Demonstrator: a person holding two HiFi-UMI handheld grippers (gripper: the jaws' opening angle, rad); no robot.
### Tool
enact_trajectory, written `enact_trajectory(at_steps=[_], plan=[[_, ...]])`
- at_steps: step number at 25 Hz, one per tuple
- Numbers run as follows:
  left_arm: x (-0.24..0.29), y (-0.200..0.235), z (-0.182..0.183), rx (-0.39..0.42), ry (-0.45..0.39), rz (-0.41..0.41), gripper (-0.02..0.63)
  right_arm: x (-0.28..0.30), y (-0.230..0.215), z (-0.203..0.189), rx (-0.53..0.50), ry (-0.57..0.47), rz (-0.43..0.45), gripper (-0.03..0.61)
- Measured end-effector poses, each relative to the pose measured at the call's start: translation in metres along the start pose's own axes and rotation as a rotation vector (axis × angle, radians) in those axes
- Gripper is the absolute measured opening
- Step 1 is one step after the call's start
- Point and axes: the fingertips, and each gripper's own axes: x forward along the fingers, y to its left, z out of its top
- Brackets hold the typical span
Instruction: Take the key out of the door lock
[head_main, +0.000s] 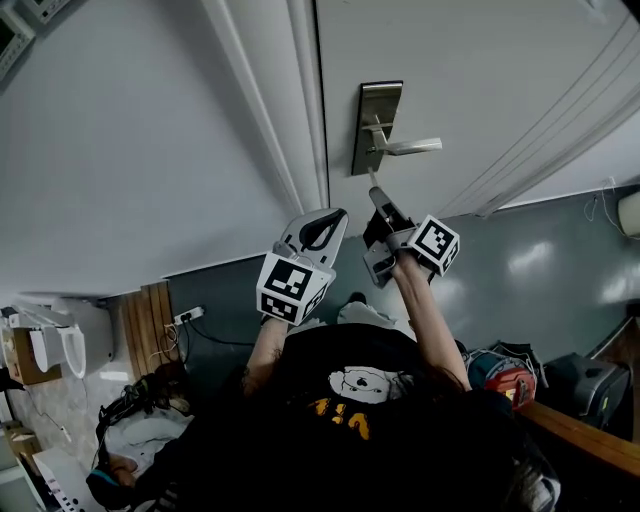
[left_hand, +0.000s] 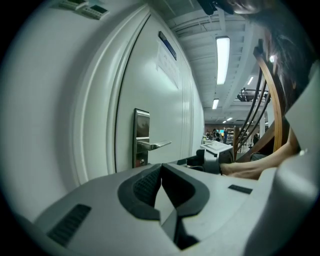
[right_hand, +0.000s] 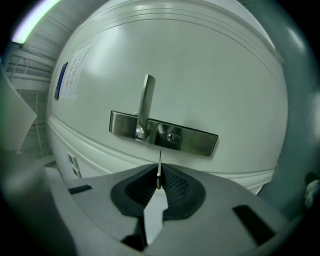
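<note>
- Head view: the white door (head_main: 480, 80) is filling the upper part of the picture. Its metal lock plate (head_main: 377, 128) and lever handle (head_main: 412, 146) are sitting just ahead of the right gripper (head_main: 380, 200). That gripper's jaws are pointing at the plate's lower end, and the key is too small to make out from here.
- The left gripper (head_main: 328, 228) is hovering just to the left of the right gripper's jaws. It is aiming at the door's edge and is keeping apart from the plate.
- Left gripper view: the left gripper (left_hand: 161, 167) is showing its jaws resting together with nothing between them.
- The lock plate (left_hand: 141, 137) is standing beyond the jaws and a little to their left, with the handle (left_hand: 154, 145) reaching out across it.
- The right gripper (left_hand: 210, 160) is lying ahead and to the right of these jaws, with the person's forearm (left_hand: 260, 165) trailing behind it.
- Right gripper view: the right gripper (right_hand: 159, 176) is clamping its jaws on the key (right_hand: 159, 161), whose thin blade is showing edge-on and sticking out past the jaw tips.
- The key's tip is pointing at the lock plate (right_hand: 200, 142) and stopping just short of its near edge, so the key is sitting outside the keyhole (right_hand: 173, 137).
- The keyhole is lying straight ahead of the jaws and slightly to the right.
- The handle (right_hand: 146, 102) is standing out from the plate ahead of the jaws and to their left.
</note>
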Motion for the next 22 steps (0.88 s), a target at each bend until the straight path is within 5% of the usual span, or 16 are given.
enact_trajectory(at_steps=[22], plan=[[0.002,0.016,-0.012,-0.048,0.016,0.086,0.008,-0.024,0.014,-0.019,-0.135,0.156,0.011,0.021]])
